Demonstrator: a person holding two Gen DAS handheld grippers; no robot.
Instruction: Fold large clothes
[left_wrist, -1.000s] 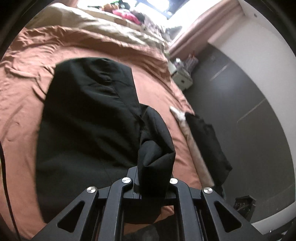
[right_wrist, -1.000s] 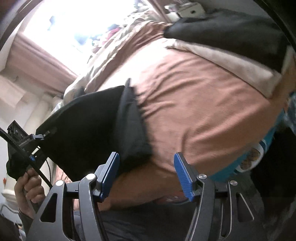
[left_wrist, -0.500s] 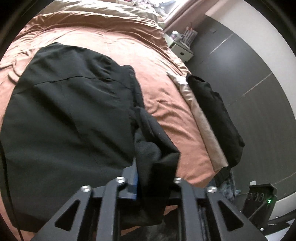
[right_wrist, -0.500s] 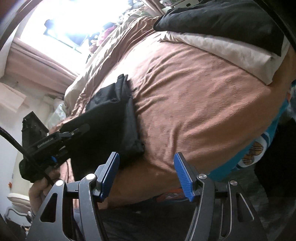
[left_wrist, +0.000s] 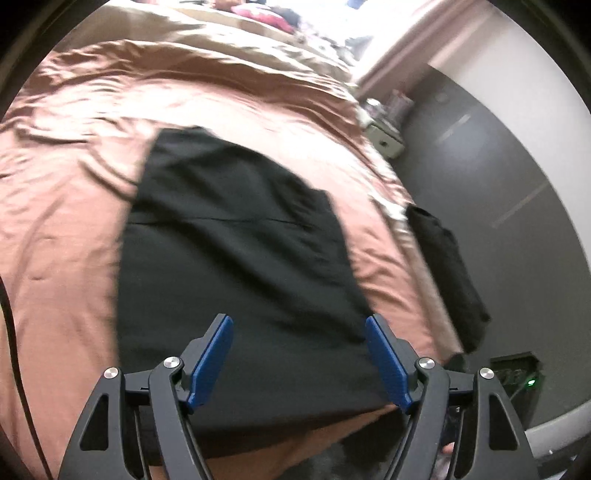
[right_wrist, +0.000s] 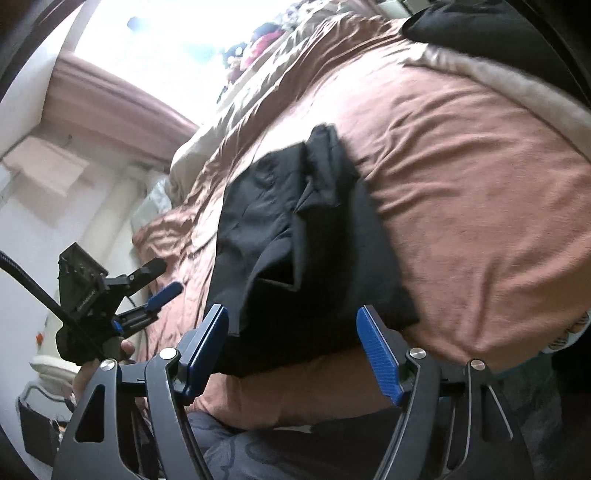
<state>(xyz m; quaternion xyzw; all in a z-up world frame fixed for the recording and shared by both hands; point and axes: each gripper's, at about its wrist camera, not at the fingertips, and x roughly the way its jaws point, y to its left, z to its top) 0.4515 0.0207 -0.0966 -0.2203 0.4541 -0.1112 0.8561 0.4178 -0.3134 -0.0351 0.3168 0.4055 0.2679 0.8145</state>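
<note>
A large black garment lies folded flat on the brown bedspread, near the bed's front edge. It also shows in the right wrist view, with a folded flap on top. My left gripper is open and empty, just above the garment's near edge. It also shows in the right wrist view, held at the garment's left side. My right gripper is open and empty at the garment's near edge.
A second black garment lies on beige cloth along the bed's right edge. Beige bedding is piled at the far end. A small nightstand stands by the dark wall. A black device sits on the floor.
My left gripper has opened and let go of the black cloth it held. The garment now lies flat on the bed. The right gripper stayed open.
</note>
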